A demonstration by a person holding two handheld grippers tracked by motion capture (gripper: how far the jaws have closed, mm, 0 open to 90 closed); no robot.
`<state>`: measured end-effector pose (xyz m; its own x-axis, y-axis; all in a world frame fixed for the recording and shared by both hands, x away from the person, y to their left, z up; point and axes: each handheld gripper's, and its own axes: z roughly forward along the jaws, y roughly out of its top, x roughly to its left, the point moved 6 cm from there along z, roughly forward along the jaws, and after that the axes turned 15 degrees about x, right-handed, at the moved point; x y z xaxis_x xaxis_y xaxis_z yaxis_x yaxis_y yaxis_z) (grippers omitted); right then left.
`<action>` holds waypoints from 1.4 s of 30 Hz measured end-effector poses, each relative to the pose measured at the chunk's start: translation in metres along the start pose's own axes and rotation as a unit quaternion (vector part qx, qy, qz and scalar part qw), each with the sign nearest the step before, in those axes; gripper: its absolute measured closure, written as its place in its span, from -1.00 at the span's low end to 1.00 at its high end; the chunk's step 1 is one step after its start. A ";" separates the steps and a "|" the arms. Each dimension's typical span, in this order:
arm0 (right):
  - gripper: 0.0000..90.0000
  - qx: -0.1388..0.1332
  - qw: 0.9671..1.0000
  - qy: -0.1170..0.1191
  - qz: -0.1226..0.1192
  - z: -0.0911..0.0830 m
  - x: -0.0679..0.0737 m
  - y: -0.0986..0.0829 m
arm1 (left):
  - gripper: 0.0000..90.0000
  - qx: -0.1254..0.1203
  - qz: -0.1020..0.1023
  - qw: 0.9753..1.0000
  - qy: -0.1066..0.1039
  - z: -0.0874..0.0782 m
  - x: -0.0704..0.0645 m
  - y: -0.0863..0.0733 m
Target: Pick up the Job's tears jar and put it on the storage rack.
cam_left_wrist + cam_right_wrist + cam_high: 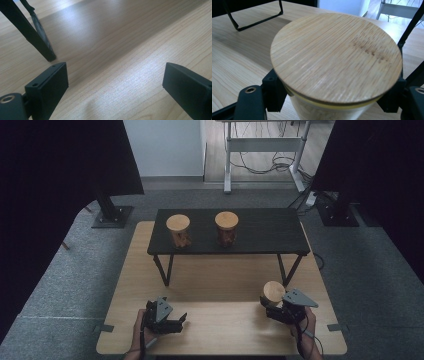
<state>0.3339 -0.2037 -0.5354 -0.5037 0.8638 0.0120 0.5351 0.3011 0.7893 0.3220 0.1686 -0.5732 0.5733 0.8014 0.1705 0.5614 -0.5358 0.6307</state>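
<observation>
Nearest, at about five o'clock on the bench, the right gripper is clamped on a glass jar just under its round bamboo lid. In the right gripper view the jaws press the jar's wall from both sides below the lid's overhang, and a pale seal ring shows between lid and glass. At seven o'clock the left gripper hangs low over bare wood with its jaws wide apart and nothing between them.

The step in hand looks like carrying this jar to join the others. To do it well, I would keep the grip on the glass rather than the lid — the lid may only sit pressed in — hold the jar upright, and lift high enough to pass the shelf edge before moving toward twelve o'clock.

The bench is pale wood with fine straight grain and a matte finish. The lid is flat, striped bamboo with a darker flecked streak; the glass below will likely be smooth and slippery.

Farther off, a low black shelf on thin metal legs stands across the bench — on it, at eleven and twelve o'clock, stand a left jar and a middle jar, both lidded in the same wood with brownish contents.
</observation>
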 end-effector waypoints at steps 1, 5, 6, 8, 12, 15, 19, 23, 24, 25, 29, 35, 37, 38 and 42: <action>-0.44 -0.002 1.000 0.001 0.000 -0.001 0.000 0.001 | -0.86 0.000 0.000 1.000 0.000 0.000 0.000 0.000; -0.44 -0.010 1.000 0.007 0.003 -0.007 0.000 0.004 | -0.86 0.001 0.000 1.000 0.000 0.000 0.000 0.000; -0.44 -0.011 1.000 0.008 0.002 -0.008 0.000 0.004 | -0.86 0.001 0.000 1.000 0.000 0.000 0.000 0.000; -0.44 -0.013 1.000 0.010 0.003 -0.009 0.000 0.005 | -0.86 0.001 0.000 1.000 0.000 0.000 0.000 0.000; -0.44 -0.016 1.000 0.012 0.002 -0.011 0.000 0.006 | -0.86 0.000 -0.001 1.000 0.000 0.000 0.000 0.000; -0.44 -0.018 1.000 0.014 0.001 -0.012 0.001 0.007 | -0.86 0.000 -0.001 1.000 0.000 0.000 0.000 0.000; -0.44 -0.021 1.000 0.016 -0.001 -0.014 0.002 0.009 | -0.87 0.001 -0.001 1.000 0.000 0.000 0.000 0.000; -0.44 -0.024 1.000 0.018 -0.005 -0.016 0.004 0.011 | -0.86 0.000 -0.001 1.000 0.001 0.000 0.000 0.000; -0.44 -0.025 0.999 0.019 -0.005 -0.017 0.004 0.011 | -0.86 0.001 -0.001 1.000 0.001 0.000 0.000 0.000; -0.44 -0.026 0.999 0.020 -0.006 -0.017 0.005 0.012 | -0.86 0.001 -0.001 1.000 0.001 0.000 0.000 0.000; -0.44 -0.029 0.999 0.023 -0.007 -0.020 0.006 0.014 | -0.86 0.001 -0.001 1.000 0.000 0.000 0.000 0.000; -0.44 -0.034 0.999 0.025 -0.010 -0.023 0.008 0.017 | -0.86 0.002 -0.001 1.000 0.000 0.000 0.000 0.000; -0.44 -0.035 0.999 0.026 -0.011 -0.024 0.008 0.017 | -0.86 0.002 0.000 1.000 0.001 0.000 0.000 0.000; -0.44 -0.036 0.999 0.025 -0.011 -0.025 0.008 0.018 | -0.86 0.002 -0.001 1.000 0.000 0.000 0.000 0.000; -0.44 -0.042 0.999 0.025 -0.012 -0.029 0.009 0.021 | -0.86 0.002 -0.001 1.000 0.001 0.000 0.000 0.000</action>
<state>0.3212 -0.2012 -0.5011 -0.5509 0.8343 0.0211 0.4644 0.2854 0.8384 0.3220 0.1686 -0.5736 0.5713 0.8029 0.1702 0.5646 -0.5350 0.6285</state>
